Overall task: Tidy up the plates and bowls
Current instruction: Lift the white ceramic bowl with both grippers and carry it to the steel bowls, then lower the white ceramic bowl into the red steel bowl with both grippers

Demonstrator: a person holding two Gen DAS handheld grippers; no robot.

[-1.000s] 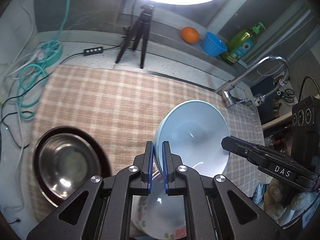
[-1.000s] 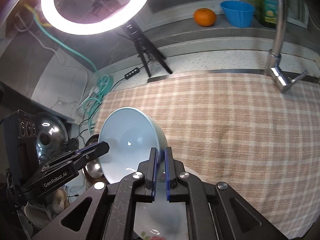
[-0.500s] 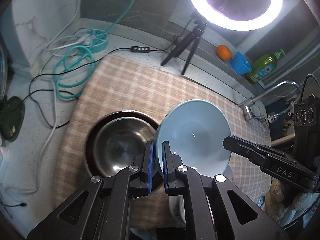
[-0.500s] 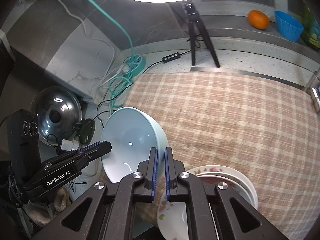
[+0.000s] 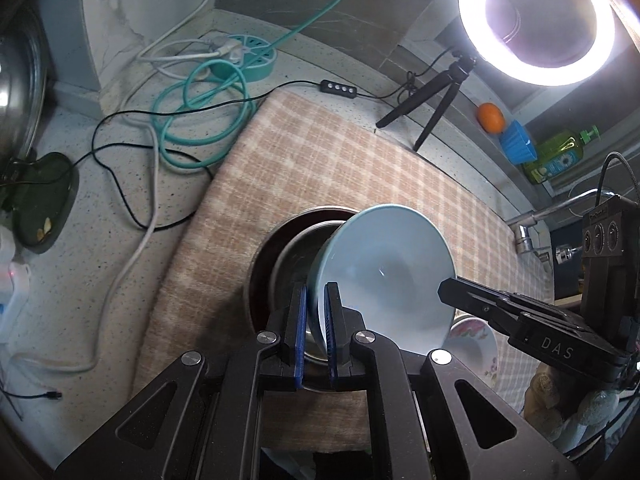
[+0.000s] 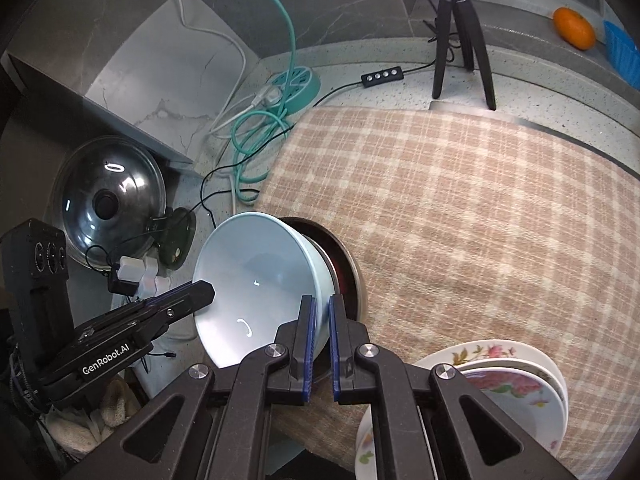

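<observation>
A light blue bowl is held between both grippers, each shut on its rim at opposite sides. My left gripper pinches its near rim; my right gripper pinches the other side. The bowl hangs tilted just above a steel bowl that sits in a dark red bowl on the checked cloth. The dark red bowl's rim shows behind the blue one. A stack of floral plates lies at the cloth's near edge, also in the left wrist view.
A ring light on a tripod stands behind the cloth. Teal and black cables coil on the counter to the left. A glass pot lid leans at far left. An orange, blue cup and soap bottle sit by the tap.
Both grippers carried the blue bowl leftward from over the floral plates to just above the steel bowl, now partly covering it.
</observation>
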